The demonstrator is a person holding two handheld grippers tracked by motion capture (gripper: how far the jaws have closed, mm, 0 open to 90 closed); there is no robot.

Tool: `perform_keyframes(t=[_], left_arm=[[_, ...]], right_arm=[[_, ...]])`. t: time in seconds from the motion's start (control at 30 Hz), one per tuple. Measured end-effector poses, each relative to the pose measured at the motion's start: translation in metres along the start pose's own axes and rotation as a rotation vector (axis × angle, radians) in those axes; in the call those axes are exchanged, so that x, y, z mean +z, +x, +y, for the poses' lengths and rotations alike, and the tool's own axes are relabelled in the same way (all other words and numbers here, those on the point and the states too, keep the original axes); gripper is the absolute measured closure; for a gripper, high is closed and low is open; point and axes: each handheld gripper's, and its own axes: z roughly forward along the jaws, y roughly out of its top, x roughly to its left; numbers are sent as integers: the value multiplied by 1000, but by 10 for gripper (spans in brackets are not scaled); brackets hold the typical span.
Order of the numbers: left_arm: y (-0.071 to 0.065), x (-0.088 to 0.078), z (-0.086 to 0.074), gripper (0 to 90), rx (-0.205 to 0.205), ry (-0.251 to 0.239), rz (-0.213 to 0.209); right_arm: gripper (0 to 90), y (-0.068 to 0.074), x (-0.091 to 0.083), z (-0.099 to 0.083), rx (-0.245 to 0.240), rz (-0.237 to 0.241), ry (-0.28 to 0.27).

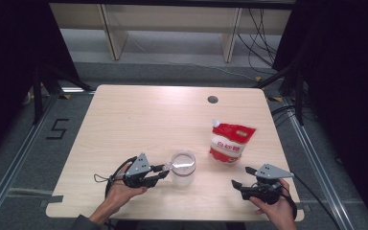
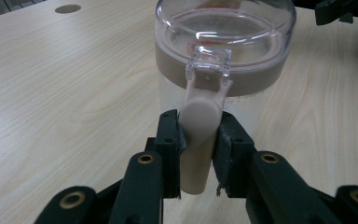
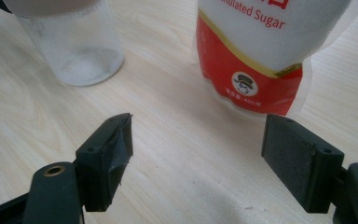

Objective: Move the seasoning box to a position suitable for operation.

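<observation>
A clear jar (image 1: 183, 168) with a clear lid and a beige collar stands near the table's front middle. Its beige handle (image 2: 199, 135) points toward me, and my left gripper (image 1: 162, 171) is shut on that handle, one jaw on each side. A little white powder lies in the jar's bottom (image 3: 81, 65). A red and white pouch of sugar (image 1: 231, 141) stands to the jar's right; in the right gripper view the pouch (image 3: 261, 42) is straight ahead. My right gripper (image 1: 243, 177) rests near the front right edge, open and holding nothing, its pads (image 3: 116, 149) wide apart.
The wooden table (image 1: 139, 120) has a round cable hole (image 1: 212, 99) at the back right. Bare tabletop spreads across the back and left. Dark curtains, cables and metal rails surround the table.
</observation>
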Motion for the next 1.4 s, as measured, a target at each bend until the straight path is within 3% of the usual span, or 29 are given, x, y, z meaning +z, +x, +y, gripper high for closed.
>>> perform_keyframes(t=[0.03, 0.1, 0.17, 0.3, 0.33, 0.43, 0.47, 0.5, 0.63, 0.67, 0.73, 0.8, 0.87, 1.03, 1.07, 1.23, 1.4], left_arm=[[1, -1, 0, 725, 18, 5, 2], [1, -1, 0, 724, 11, 3, 1], [2, 0, 0, 723, 7, 4, 3], [2, -1, 0, 718, 6, 8, 5], [1, 0, 0, 710, -13, 5, 1], [1, -2, 1, 659, -15, 22, -6], [1, -3, 1, 589, -1, 31, 0], [1, -3, 1, 557, -1, 31, 0], [1, -9, 1, 500, -36, 28, 11], [0, -10, 0, 475, -58, 27, 10], [1, -14, 1, 446, -59, 21, 8], [-1, -19, 2, 411, -86, 10, 2], [-3, -24, 3, 393, -92, 0, -2], [-5, -32, 6, 361, -143, -25, 10], [-5, -34, 7, 361, -164, -39, 12], [-4, -42, 12, 386, -180, -64, 21], [-3, -46, 15, 612, -188, -97, 34]], right_arm=[[256, 2, 0, 0, 24, 6, 5], [256, 0, 0, 0, -1, 0, 0], [255, 2, 0, -1, 33, 8, 4], [256, 1, 0, -1, 30, 10, 6], [256, 1, 1, -1, 31, 9, 4], [256, 0, 2, 0, 14, 21, 4], [256, 1, 1, -1, 27, 27, 16], [256, -1, 2, -1, 6, 23, 3], [255, -2, 3, -1, 3, 32, -1], [256, 2, 1, -1, 33, 29, 22], [255, 2, 2, -1, 29, 30, 15], [255, 2, 3, -1, 3, 45, 11], [255, 1, 3, -1, -5, 32, 6], [255, 2, 2, -1, 8, 34, 16], [255, 2, 2, -1, 5, 29, 16], [255, 2, 2, -2, 15, 29, 14], [255, 2, 2, -2, 16, 33, 16]])
